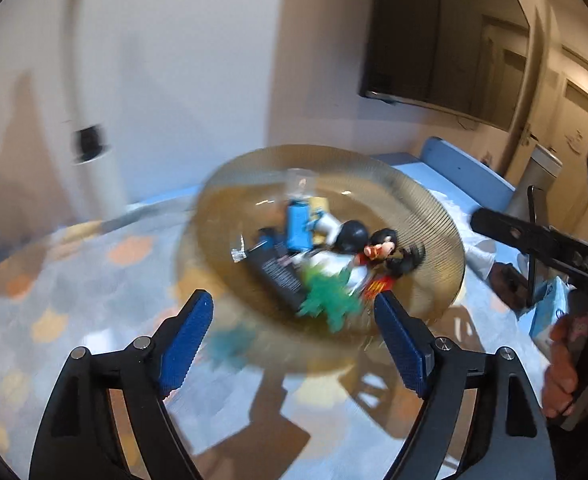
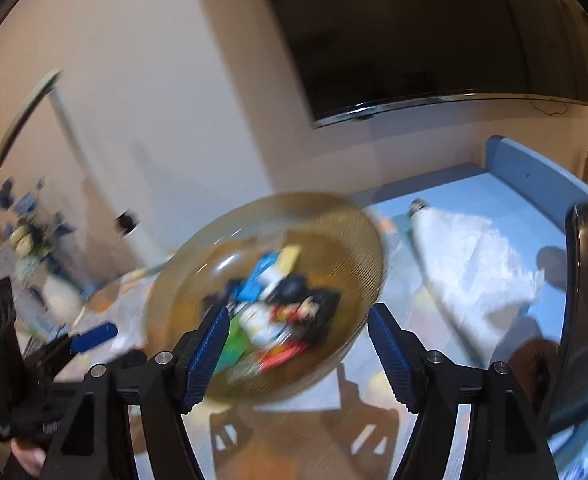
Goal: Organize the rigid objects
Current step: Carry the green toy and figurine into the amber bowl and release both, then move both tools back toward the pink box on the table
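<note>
Toys [image 1: 317, 256] fill amber bowl [image 1: 425, 216]; jaws spread, clear of rim.

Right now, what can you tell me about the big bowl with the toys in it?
The bowl is wide, round, amber-tinted and see-through, glass or plastic by its look, with fine ribbing around its wall. It appears to sit upright on a patterned tabletop, ahead of both grippers, with neither touching it. Small toys are heaped inside: a black-haired figure, a blue block, a green piece. Motion blur hides finer detail.
</note>
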The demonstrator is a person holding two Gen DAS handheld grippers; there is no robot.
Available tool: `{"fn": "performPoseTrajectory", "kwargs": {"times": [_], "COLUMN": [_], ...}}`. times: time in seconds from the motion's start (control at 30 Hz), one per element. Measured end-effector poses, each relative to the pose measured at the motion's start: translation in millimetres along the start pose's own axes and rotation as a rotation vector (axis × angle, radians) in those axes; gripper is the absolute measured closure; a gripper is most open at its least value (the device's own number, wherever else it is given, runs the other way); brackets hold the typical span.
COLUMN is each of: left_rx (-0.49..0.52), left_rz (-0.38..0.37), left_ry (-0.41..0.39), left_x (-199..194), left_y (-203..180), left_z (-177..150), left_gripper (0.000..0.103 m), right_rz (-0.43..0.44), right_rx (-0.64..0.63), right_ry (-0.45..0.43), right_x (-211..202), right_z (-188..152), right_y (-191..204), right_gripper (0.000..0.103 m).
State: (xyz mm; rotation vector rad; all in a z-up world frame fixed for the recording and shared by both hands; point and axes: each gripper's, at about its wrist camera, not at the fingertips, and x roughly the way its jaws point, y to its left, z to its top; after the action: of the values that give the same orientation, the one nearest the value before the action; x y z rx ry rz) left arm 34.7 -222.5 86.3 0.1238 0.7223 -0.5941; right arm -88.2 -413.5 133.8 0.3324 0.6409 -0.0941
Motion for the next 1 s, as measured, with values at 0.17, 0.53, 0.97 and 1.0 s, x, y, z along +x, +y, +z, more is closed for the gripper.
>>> {"fn": "performPoseTrajectory", "kwargs": {"times": [0.17, 0.53, 0.97, 1.0], "left_rx": [-0.062, -0.291, -0.302, -0.289], "left_rz": [0.05, 0.314, 0.321, 0.327], "left_ry": [-0.038, 0.038, 0.074, 0.072], "left_x": [-59, -98, -89, -88], "left_y": [34, 124, 125, 123], "left_z": [-37, -145, -164, -164], "left_gripper": [0.02, 0.02, 0.019, 0.018], "right_rz": [0.122, 0.029, 0.068, 0.073], "right_rx": [-0.158, -0.421, -0.318, -0.311], "right_ry": [0.028, 0.077, 0.142, 0.146], "right_x": [-24, 31, 47, 47], "right_z": [-53, -137, -128, -127], "right_y": [76, 151, 129, 128], "right_gripper": [0.011, 0.011, 0.0, 0.0]}}
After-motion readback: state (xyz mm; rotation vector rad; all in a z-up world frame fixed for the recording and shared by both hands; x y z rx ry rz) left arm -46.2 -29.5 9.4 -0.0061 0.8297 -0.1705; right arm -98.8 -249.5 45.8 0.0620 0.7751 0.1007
